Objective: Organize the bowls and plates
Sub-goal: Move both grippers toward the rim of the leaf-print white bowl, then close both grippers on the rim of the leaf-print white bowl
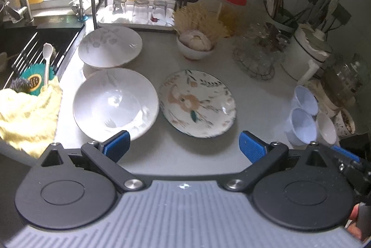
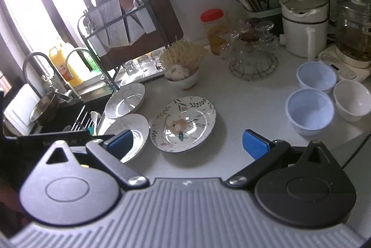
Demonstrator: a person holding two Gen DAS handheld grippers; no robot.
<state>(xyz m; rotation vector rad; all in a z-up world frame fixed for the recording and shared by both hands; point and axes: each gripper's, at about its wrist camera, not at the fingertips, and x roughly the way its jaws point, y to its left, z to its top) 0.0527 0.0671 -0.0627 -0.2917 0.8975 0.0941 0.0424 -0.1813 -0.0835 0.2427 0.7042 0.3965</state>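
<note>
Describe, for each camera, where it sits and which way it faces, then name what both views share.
Left wrist: sits on the left gripper, jaws open, facing the counter and sink; a fingertip shows bottom right.
Right wrist: sits on the right gripper, jaws open, facing the same counter from farther right.
Shared: floral plate, two white plates, blue bowls, dish rack.
</note>
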